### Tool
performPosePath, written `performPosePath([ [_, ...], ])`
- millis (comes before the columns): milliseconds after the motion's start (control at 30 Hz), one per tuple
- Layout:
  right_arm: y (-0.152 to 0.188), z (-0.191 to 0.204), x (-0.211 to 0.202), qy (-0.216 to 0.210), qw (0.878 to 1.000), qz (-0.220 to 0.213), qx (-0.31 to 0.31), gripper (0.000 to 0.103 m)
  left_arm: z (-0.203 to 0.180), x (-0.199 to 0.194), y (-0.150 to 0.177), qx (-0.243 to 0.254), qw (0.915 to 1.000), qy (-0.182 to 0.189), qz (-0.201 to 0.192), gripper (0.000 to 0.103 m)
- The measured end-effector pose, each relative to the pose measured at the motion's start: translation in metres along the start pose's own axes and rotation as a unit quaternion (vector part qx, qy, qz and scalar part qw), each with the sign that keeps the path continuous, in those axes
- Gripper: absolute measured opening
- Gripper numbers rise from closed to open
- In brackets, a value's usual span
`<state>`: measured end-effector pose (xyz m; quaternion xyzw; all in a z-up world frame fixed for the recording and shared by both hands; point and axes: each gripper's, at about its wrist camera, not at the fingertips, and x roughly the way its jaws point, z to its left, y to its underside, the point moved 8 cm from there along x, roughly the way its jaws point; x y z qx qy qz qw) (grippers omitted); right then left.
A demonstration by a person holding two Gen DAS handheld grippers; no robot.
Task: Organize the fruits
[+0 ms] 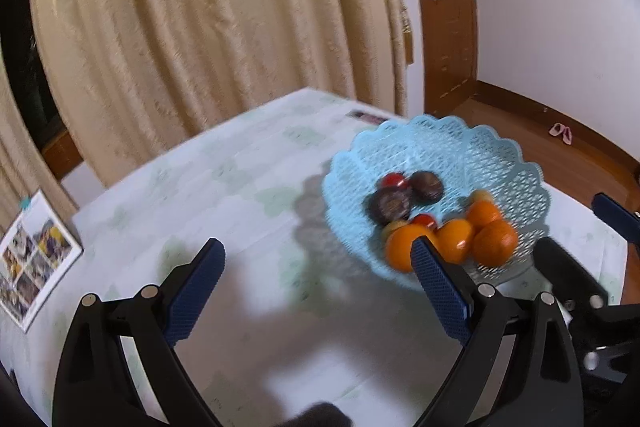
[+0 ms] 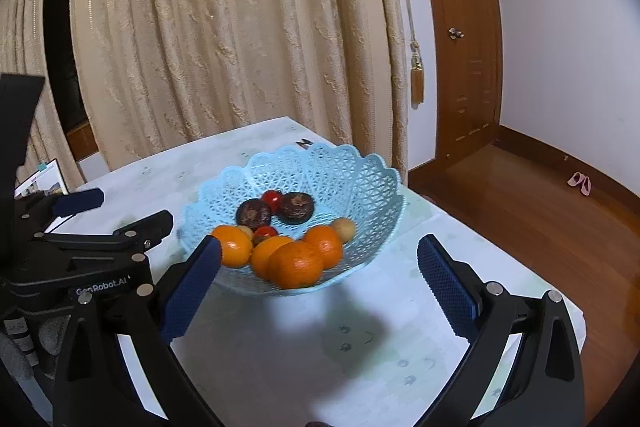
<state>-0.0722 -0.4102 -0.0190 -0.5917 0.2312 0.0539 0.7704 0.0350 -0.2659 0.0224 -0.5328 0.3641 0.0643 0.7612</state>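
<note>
Both claws hang wide and empty above the pale table (image 2: 280,367); the right gripper (image 2: 319,277) faces the scalloped blue lattice basket (image 2: 360,183) at twelve o'clock, the left gripper (image 1: 318,279) has it at two o'clock; inside lie glossy oranges (image 2: 295,265), dark round fruits (image 2: 296,205) and small red ones (image 2: 272,199).

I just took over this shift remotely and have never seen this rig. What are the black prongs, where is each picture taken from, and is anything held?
No robot arm here: a person holds a two-finger gripper in each hand, with a fisheye camera on each looking along its fingers. One picture looks past the left gripper, the other past the right gripper. Both have their jaws wide apart, holding nothing. On the table stands a blue lattice basket with oranges, two dark fruits and small red ones.
</note>
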Motion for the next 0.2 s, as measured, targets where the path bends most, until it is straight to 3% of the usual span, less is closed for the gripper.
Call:
performPosePath([
  [200,0.008,0.04,-0.004,-0.034,0.999,0.012,-0.029,0.1,0.055,0.001,0.032,-0.056,0.9971,-0.033,0.039,0.093],
])
